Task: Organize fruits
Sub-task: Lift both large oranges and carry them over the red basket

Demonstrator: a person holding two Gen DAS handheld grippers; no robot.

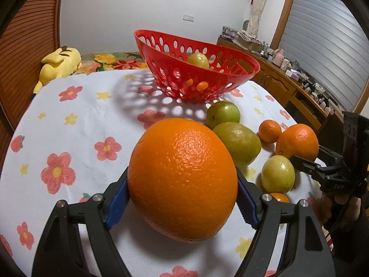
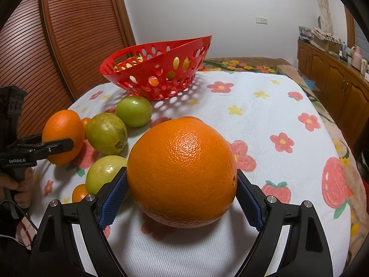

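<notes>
My left gripper (image 1: 182, 196) is shut on a large orange (image 1: 182, 180), its blue pads pressed on both sides. My right gripper (image 2: 182, 196) is shut on another large orange (image 2: 182, 173). Each gripper with its orange also shows in the other view: the right gripper's orange (image 1: 297, 142) and the left gripper's orange (image 2: 63, 136). The red perforated basket (image 1: 230, 73) stands at the far side of the table and holds a yellow-green fruit (image 1: 198, 61) and small orange fruit. Green fruits (image 1: 222, 114) (image 1: 237, 143) (image 1: 278, 174) and small mandarins (image 1: 269, 131) lie between the grippers.
The table has a white cloth with flowers (image 1: 69, 138). A yellow plush toy (image 1: 60, 63) lies at the far left. A wooden slatted door (image 2: 69, 34) stands on the left and a wooden cabinet with clutter (image 1: 299, 85) on the right.
</notes>
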